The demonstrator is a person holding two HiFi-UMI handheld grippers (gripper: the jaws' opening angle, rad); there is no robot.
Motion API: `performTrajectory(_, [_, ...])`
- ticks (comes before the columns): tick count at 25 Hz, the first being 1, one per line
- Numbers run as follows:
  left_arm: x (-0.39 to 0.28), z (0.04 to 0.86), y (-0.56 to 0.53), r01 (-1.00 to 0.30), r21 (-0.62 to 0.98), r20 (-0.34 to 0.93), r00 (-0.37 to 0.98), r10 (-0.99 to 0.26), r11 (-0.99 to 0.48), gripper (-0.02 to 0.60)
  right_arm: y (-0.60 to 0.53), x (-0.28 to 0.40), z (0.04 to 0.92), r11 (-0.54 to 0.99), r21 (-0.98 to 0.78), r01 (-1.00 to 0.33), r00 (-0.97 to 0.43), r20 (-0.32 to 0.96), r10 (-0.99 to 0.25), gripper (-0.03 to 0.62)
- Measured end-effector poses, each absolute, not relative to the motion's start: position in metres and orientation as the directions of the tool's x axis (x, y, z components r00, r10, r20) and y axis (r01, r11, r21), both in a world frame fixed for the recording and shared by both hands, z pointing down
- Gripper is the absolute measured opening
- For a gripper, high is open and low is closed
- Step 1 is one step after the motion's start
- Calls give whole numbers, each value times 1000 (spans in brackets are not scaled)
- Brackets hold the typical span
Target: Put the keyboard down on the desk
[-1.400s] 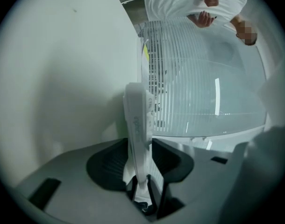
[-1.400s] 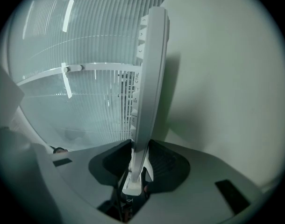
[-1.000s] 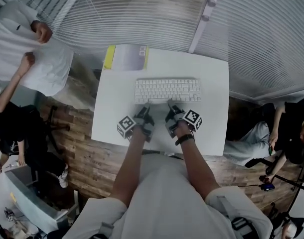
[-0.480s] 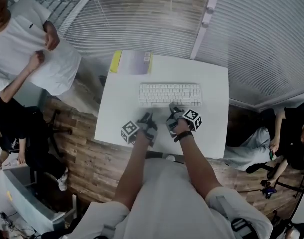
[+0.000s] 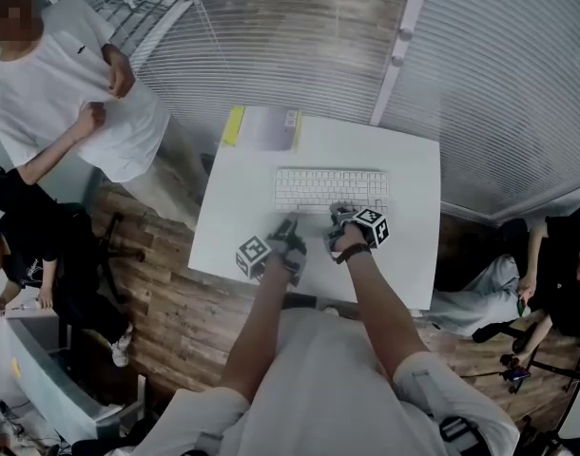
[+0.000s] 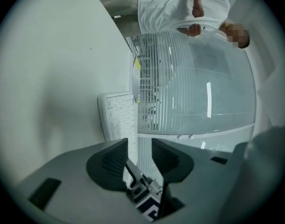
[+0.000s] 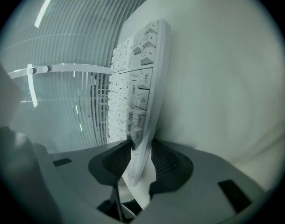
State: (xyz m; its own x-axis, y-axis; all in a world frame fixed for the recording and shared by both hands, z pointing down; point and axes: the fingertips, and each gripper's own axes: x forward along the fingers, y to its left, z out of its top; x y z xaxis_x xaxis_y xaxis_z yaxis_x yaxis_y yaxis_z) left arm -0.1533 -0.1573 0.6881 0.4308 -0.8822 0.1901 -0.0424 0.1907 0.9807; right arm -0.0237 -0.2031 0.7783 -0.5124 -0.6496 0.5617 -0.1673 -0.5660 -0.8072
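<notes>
1. The keyboard (image 5: 330, 189) appears to lie flat on the table (image 5: 409, 169), its long axis parallel to the table's far edge.
2. My right gripper (image 5: 339, 215) has the keyboard's near long edge between its jaws. They have just been opening, but the pads seem to touch it.
3. My left gripper (image 5: 288, 228) is narrowly parted and empty, well short of the keyboard, toward the table's near edge.

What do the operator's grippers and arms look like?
Both the left gripper and right gripper have grey moulded bodies with dark ribbed pads. Each carries a white cube with black square markers. Forearms unsleeved; dark wristband on the right wrist.
</notes>
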Motion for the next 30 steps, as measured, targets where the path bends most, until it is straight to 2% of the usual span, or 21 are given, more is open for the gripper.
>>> performTrajectory(3, [-154,681,-162,-77,983,186,439,-879,170,141,-202,-24,777,-571,-786,-238,-531,597,-601,132])
performTrajectory(6, [-152,667,-166,-155,979,191,457,-869,134,141,-193,-22,764,-497,-785,-369,-547,616,-567,117])
performTrajectory(12, [-146,628,-184,-247,968,163,518,-840,35,140,-187,-2,724,-352,-831,-431,-556,552,-621,117])
performTrajectory(16, [-141,595,-194,-396,916,175,534,-827,-62,140,-189,20,693,-247,-819,-518,-516,530,-673,106])
performTrajectory(19, [-132,571,-198,-517,845,185,526,-830,-139,140,-196,34,662,-136,-784,-606,-486,500,-717,92])
performTrajectory(23, [-120,523,-202,-619,738,99,495,-864,-270,126,-205,37,600,88,-691,-718,-489,411,-769,77])
performTrajectory(26, [-111,494,-205,-744,570,87,477,-875,-349,118,-212,41,554,202,-551,-809,-454,369,-811,77])
performTrajectory(30, [-103,457,-200,-875,308,77,415,-907,-375,92,-211,53,493,272,-335,-902,-372,283,-884,77])
